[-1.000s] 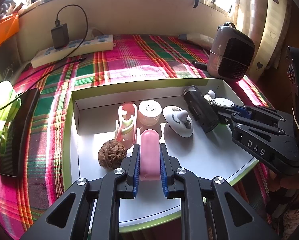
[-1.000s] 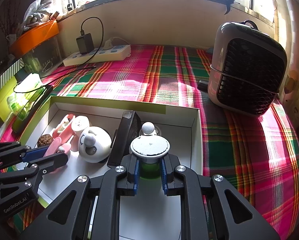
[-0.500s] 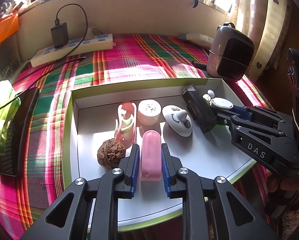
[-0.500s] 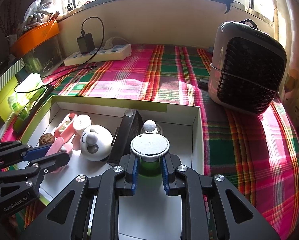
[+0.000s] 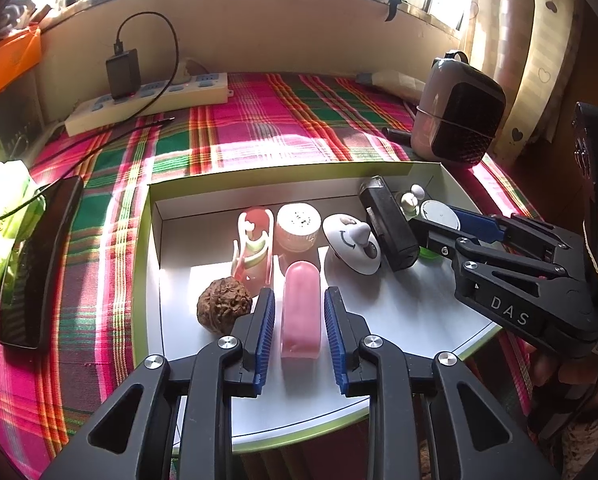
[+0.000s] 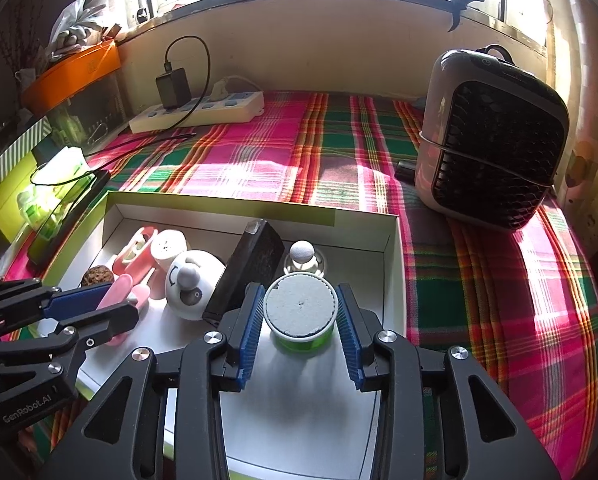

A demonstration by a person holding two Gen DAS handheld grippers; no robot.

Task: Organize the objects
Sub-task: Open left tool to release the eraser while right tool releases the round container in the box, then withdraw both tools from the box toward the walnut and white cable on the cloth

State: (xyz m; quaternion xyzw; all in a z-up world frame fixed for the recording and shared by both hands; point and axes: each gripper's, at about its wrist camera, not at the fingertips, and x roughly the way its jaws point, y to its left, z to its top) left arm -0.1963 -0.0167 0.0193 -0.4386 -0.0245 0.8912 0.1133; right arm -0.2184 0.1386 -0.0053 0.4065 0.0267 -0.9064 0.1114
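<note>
2 grippers over white box (image 5: 451,308), "DAS" right gripper (image 6: 301,320) jaws opening around green jar (image 6: 301,316), "GenRobot.AI" left gripper (image 5: 299,320) jaws opening around pink case (image 5: 301,312)

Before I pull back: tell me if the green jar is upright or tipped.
Upright. The green jar stands on the box floor, its white lid facing up, between the opening right gripper pads.

A pink capsule (image 5: 301,310) and a green white-lidded jar (image 6: 301,314) rest in the white box (image 5: 399,316).

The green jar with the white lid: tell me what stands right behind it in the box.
Behind the green jar stands a small bottle with a round white cap. Its lower part is hidden by the jar's lid.
</note>
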